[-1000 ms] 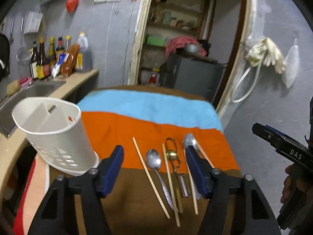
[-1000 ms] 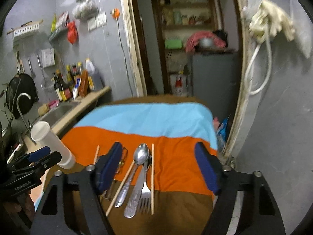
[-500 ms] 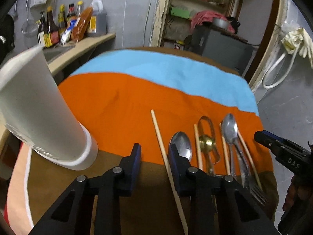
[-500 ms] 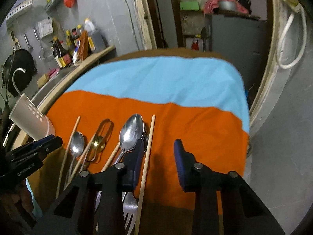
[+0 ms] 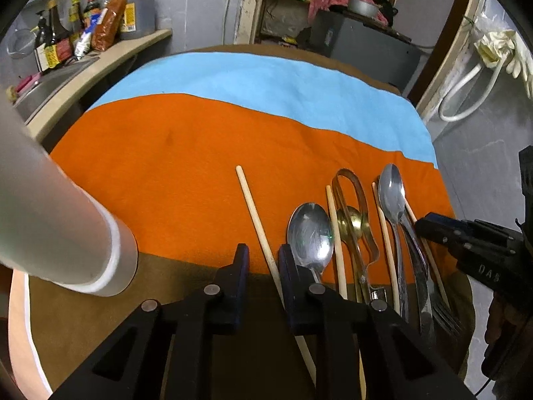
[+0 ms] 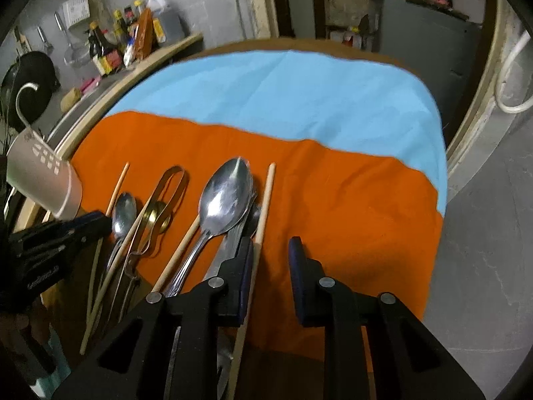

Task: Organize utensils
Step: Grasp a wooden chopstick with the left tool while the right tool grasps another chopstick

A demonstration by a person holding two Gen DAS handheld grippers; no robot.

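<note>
Utensils lie in a row on the striped cloth point(image 5: 206, 140): wooden chopsticks, steel spoons, a brass spoon, tongs and a fork. My left gripper point(image 5: 264, 260) is low over the leftmost chopstick point(image 5: 256, 216), its half-closed jaws straddling it, with a steel spoon point(image 5: 311, 233) just right. My right gripper point(image 6: 269, 253) is low over the rightmost chopstick point(image 6: 265, 200), which lies just inside its left finger; the large spoon point(image 6: 225, 196) is left of it. A white perforated holder point(image 5: 50, 226) stands at the left; it also shows in the right wrist view point(image 6: 43, 180).
A counter with a sink point(image 5: 50, 83) and sauce bottles point(image 5: 100, 23) runs along the left. A doorway with shelves and a grey cabinet point(image 5: 363, 43) lies beyond the table. The table's right edge drops to a grey floor point(image 6: 493, 233).
Both grippers came down and forward toward the utensils while their jaws narrowed from wide open. The left now straddles the leftmost chopstick, the right the rightmost.
</note>
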